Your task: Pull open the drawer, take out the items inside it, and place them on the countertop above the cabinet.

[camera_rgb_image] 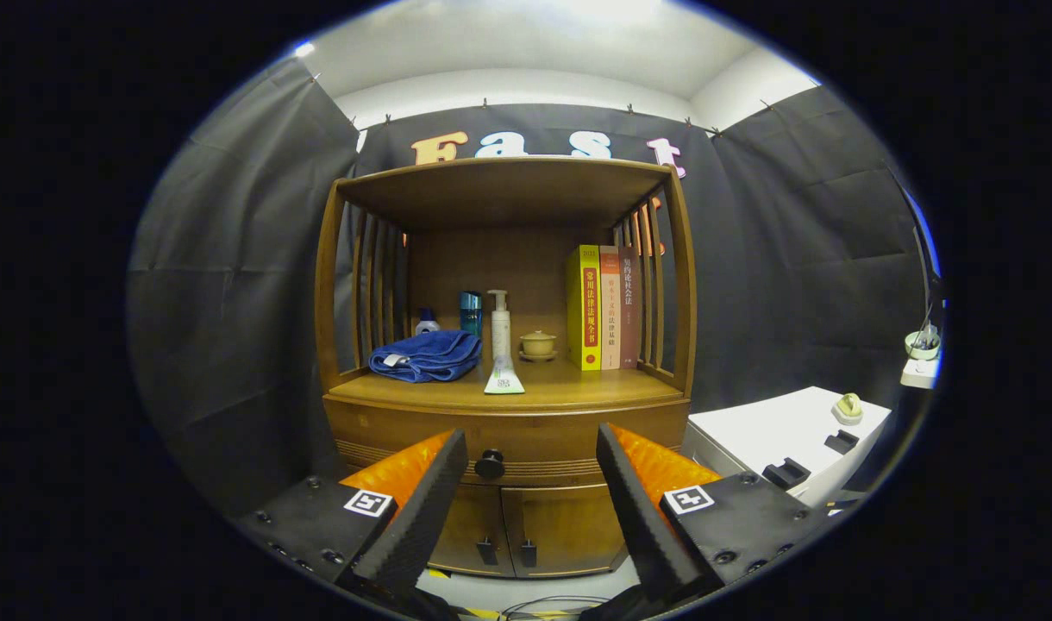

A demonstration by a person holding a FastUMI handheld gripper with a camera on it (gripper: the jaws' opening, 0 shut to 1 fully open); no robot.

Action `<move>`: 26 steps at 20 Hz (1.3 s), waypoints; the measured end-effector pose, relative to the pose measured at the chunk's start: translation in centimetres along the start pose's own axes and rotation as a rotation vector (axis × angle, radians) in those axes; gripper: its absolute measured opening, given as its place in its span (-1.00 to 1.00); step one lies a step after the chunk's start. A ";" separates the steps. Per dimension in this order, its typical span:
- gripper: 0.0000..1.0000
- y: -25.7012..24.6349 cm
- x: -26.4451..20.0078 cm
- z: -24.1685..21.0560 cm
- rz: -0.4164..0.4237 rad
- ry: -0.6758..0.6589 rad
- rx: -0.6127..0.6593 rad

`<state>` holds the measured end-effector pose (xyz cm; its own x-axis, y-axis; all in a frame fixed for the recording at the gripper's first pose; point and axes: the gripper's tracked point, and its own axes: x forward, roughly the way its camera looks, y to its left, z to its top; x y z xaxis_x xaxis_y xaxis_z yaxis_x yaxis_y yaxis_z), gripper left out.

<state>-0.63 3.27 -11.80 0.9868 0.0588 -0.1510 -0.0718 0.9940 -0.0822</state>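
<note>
A wooden cabinet stands ahead with its drawer (509, 444) shut. The drawer's dark round knob (490, 464) sits at the middle of the drawer front. My gripper (530, 448) is open, some way short of the cabinet, with the knob seen between the fingers, nearer the left finger (418, 517). Nothing is held. The countertop (569, 388) above the drawer carries a folded blue towel (427, 355), a white tube standing on its cap (503, 366), a small lidded cup on a saucer (538, 345), two bottles (470, 312) at the back and three upright books (604, 308). The drawer's contents are hidden.
Two small doors (530, 526) with dark handles close the cabinet below the drawer. A white table (776, 431) stands to the right with a few small objects. Slatted wooden sides and a top board frame the shelf space. Cables lie on the floor in front.
</note>
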 end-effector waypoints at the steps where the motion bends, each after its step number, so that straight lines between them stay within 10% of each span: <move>1: 0.97 0.0 0.1 0.0 0.001 0.003 -0.001; 26: 0.97 -0.3 1.2 -0.9 -0.003 -0.001 0.004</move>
<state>0.48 2.92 -12.88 0.9871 0.0562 -0.1502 -0.0685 0.9946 -0.0784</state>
